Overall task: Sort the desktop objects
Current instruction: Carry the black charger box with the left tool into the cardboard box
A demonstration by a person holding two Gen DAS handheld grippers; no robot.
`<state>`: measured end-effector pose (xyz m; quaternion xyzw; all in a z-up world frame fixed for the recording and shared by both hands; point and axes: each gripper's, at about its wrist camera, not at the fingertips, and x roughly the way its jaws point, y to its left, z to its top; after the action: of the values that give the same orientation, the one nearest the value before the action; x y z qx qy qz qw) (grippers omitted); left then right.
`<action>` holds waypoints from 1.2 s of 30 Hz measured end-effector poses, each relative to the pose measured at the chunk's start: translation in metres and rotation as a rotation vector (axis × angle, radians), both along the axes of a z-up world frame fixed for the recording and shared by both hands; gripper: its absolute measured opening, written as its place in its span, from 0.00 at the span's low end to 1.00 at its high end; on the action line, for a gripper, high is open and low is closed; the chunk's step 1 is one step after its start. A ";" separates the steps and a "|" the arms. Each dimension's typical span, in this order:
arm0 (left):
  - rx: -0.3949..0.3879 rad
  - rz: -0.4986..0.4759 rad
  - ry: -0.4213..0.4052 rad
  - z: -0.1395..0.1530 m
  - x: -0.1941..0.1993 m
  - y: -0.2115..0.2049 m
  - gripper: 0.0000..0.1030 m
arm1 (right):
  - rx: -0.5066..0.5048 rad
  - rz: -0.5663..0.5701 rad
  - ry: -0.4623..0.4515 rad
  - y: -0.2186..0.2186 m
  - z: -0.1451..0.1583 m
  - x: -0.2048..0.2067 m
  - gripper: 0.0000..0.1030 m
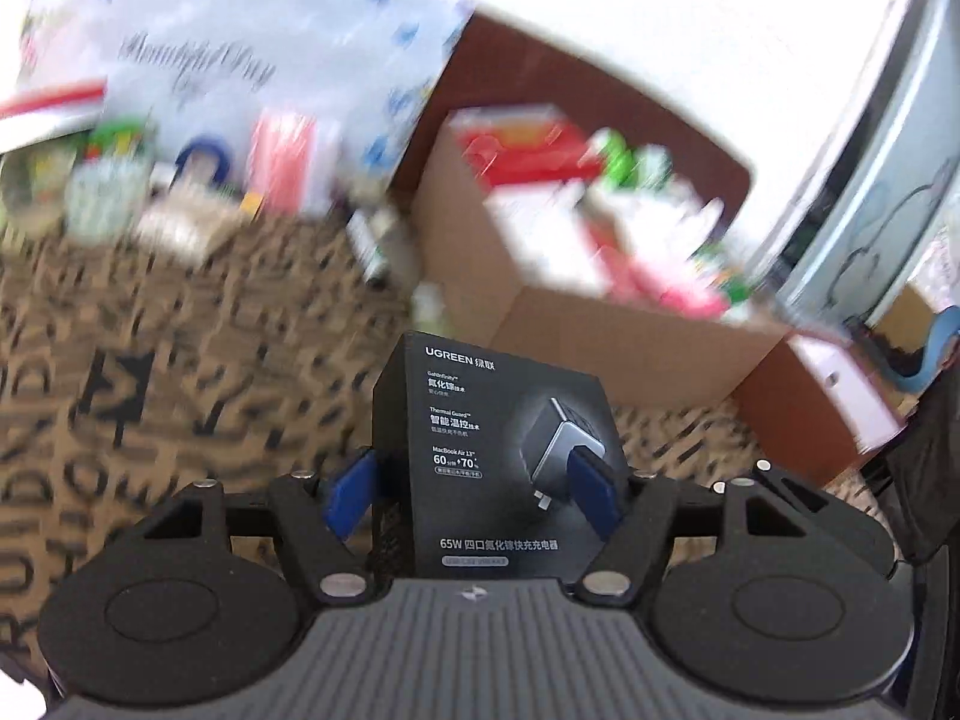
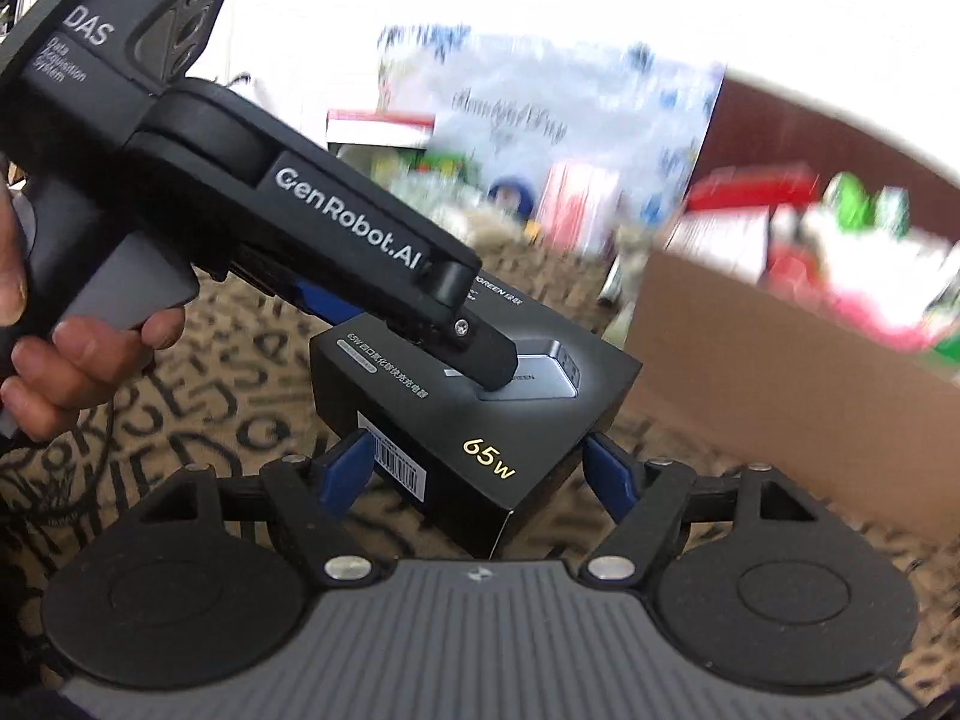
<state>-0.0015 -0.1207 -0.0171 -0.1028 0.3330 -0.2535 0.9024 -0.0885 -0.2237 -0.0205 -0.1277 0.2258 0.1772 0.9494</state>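
Both grippers clamped on black cardboard charger box [image 1: 489, 456].
Left gripper [image 1: 474, 495] and right gripper [image 2: 483, 471] pinching its sides, above patterned cloth [image 1: 180, 360].

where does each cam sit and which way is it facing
Left wrist: on the left tongs, facing forward and down at the black charger box they clamp, cardboard box beyond.
Right wrist: on the right tongs, facing that charger box; the left tongs and hand show.
Shared: charger box, cardboard box, patterned tablecloth.
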 end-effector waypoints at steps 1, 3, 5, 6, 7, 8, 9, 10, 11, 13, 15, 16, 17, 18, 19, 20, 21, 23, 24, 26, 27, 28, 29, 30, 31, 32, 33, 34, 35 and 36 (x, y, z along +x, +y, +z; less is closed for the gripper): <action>-0.010 -0.010 -0.027 0.009 0.000 -0.004 0.69 | -0.001 -0.008 -0.031 -0.004 0.008 -0.002 0.72; -0.028 -0.042 -0.078 0.025 0.005 -0.015 0.69 | -0.006 -0.025 -0.087 -0.014 0.024 -0.003 0.72; -0.050 -0.063 -0.119 0.040 0.011 -0.029 0.69 | -0.020 -0.043 -0.138 -0.027 0.039 0.000 0.72; -0.060 -0.072 -0.142 0.047 0.015 -0.037 0.69 | -0.027 -0.054 -0.159 -0.034 0.047 0.003 0.72; -0.071 -0.079 -0.165 0.052 0.019 -0.045 0.69 | -0.035 -0.066 -0.179 -0.041 0.053 0.006 0.72; -0.084 -0.086 -0.182 0.057 0.023 -0.053 0.70 | -0.048 -0.077 -0.198 -0.049 0.060 0.009 0.72; -0.093 -0.092 -0.195 0.061 0.029 -0.062 0.70 | -0.063 -0.092 -0.217 -0.055 0.065 0.014 0.72; -0.100 -0.101 -0.209 0.064 0.035 -0.072 0.70 | -0.075 -0.105 -0.230 -0.063 0.068 0.019 0.72; -0.105 -0.111 -0.222 0.067 0.041 -0.081 0.69 | -0.085 -0.118 -0.242 -0.070 0.071 0.024 0.72; -0.108 -0.121 -0.236 0.071 0.053 -0.098 0.69 | -0.098 -0.145 -0.254 -0.085 0.075 0.035 0.72; -0.112 -0.132 -0.247 0.072 0.063 -0.110 0.68 | -0.109 -0.160 -0.247 -0.098 0.077 0.048 0.72; -0.117 -0.143 -0.249 0.070 0.069 -0.115 0.68 | -0.124 -0.168 -0.242 -0.102 0.077 0.054 0.72; -0.124 -0.152 -0.240 0.067 0.075 -0.118 0.68 | -0.146 -0.177 -0.231 -0.106 0.075 0.061 0.72; -0.134 -0.165 -0.223 0.062 0.081 -0.120 0.68 | -0.165 -0.183 -0.212 -0.109 0.073 0.068 0.72; -0.138 -0.178 -0.203 0.056 0.087 -0.122 0.68 | -0.179 -0.192 -0.190 -0.111 0.070 0.075 0.72; -0.129 -0.185 -0.184 0.050 0.092 -0.124 0.69 | -0.189 -0.204 -0.163 -0.113 0.066 0.083 0.72; -0.112 -0.186 -0.170 0.045 0.096 -0.126 0.69 | -0.194 -0.217 -0.141 -0.113 0.062 0.088 0.72; -0.115 -0.196 -0.142 0.036 0.099 -0.122 0.78 | -0.204 -0.224 -0.111 -0.110 0.057 0.093 0.73; -0.132 -0.198 -0.135 0.034 0.099 -0.118 0.80 | -0.212 -0.224 -0.105 -0.107 0.055 0.093 0.75; -0.144 -0.209 -0.136 0.033 0.099 -0.112 0.82 | -0.227 -0.212 -0.104 -0.100 0.053 0.092 0.79; -0.144 -0.213 -0.141 0.032 0.099 -0.110 0.82 | -0.238 -0.210 -0.101 -0.095 0.052 0.093 0.80; -0.145 -0.211 -0.145 0.032 0.100 -0.109 0.83 | -0.248 -0.212 -0.098 -0.093 0.051 0.091 0.80; -0.149 -0.206 -0.144 0.032 0.100 -0.107 0.83 | -0.257 -0.219 -0.098 -0.092 0.051 0.090 0.80; -0.155 -0.204 -0.138 0.031 0.102 -0.106 0.83 | -0.262 -0.225 -0.101 -0.093 0.050 0.089 0.80; -0.162 -0.203 -0.129 0.031 0.103 -0.105 0.83 | -0.262 -0.234 -0.105 -0.092 0.050 0.089 0.80; -0.167 -0.204 -0.119 0.030 0.106 -0.104 0.83 | -0.256 -0.244 -0.107 -0.093 0.051 0.090 0.80; -0.168 -0.205 -0.114 0.030 0.107 -0.104 0.84 | -0.245 -0.253 -0.103 -0.096 0.051 0.090 0.80; -0.166 -0.204 -0.113 0.029 0.108 -0.104 0.84 | -0.231 -0.262 -0.094 -0.098 0.051 0.090 0.80; -0.164 -0.203 -0.114 0.029 0.108 -0.103 0.85 | -0.219 -0.272 -0.085 -0.103 0.050 0.088 0.80; -0.163 -0.202 -0.116 0.029 0.107 -0.102 0.85 | -0.213 -0.283 -0.077 -0.105 0.050 0.092 0.80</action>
<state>0.1057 -0.2225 0.0118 -0.1269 0.2670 -0.3747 0.8787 0.0034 -0.3285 0.0293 -0.2014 0.2226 0.0119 0.9538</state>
